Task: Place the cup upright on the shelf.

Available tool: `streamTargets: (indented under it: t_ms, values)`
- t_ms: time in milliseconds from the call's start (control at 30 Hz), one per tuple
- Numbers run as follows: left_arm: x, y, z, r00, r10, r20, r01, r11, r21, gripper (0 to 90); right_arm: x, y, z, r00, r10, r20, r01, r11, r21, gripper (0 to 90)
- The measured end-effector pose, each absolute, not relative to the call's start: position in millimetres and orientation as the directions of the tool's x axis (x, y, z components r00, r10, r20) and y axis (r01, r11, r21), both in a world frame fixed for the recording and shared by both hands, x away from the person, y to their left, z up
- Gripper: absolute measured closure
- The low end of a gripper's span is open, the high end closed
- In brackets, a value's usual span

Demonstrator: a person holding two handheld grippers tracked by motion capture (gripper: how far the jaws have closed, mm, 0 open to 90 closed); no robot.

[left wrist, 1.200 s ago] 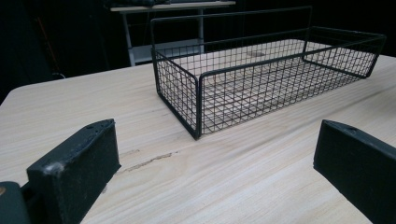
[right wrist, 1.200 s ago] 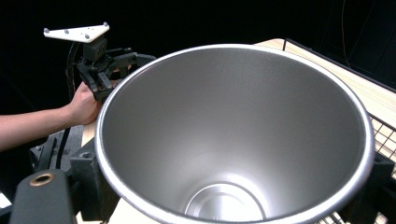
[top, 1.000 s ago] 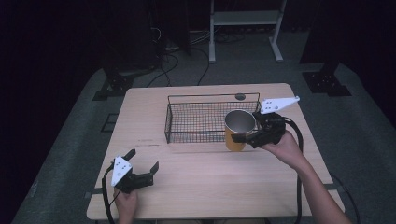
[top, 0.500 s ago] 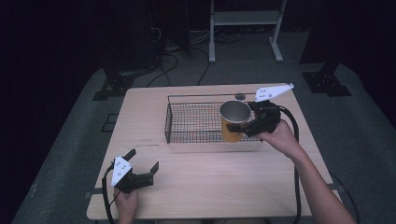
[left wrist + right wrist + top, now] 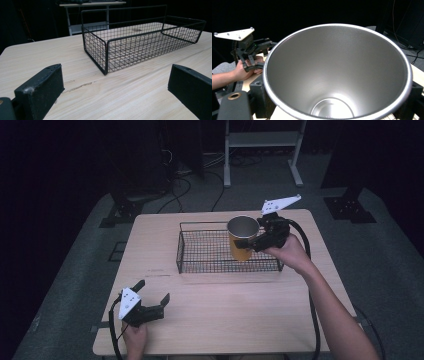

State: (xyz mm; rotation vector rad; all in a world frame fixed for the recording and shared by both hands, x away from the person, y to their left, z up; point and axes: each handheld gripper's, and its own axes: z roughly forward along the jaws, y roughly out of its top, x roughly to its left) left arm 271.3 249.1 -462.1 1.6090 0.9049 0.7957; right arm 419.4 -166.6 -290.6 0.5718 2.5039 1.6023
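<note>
The right hand-held gripper (image 5: 248,243) is clamped on a yellow cup (image 5: 242,239) with a bare metal inside, holding it upright over the right part of the black wire basket (image 5: 210,255); whether the cup touches the basket floor cannot be told. In the right gripper view the cup's steel interior (image 5: 337,72) carries no readable marking. The left hand-held gripper (image 5: 151,297) rests near the front left corner of the wooden tabletop (image 5: 225,315), its jaws spread wide with nothing between them, well apart from the basket. No label or lettering is legible on any item.
</note>
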Motion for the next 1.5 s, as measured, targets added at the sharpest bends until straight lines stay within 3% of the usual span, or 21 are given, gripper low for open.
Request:
streamTargets:
  t_ms: [733, 1500]
  values:
    - [272, 251, -462, 0.491, 0.871, 0.032, 0.156, -0.124, 0.98, 0.0, 461, -149, -285, -0.91, 0.396, 0.121, 0.28, 0.371, 0.886, 12.9]
    - [272, 251, -462, 0.492, 0.87, 0.029, 0.156, -0.121, 0.98, 0.0, 493, -142, -318, -0.888, 0.424, 0.178, 0.351, 0.374, 0.858, 12.8]
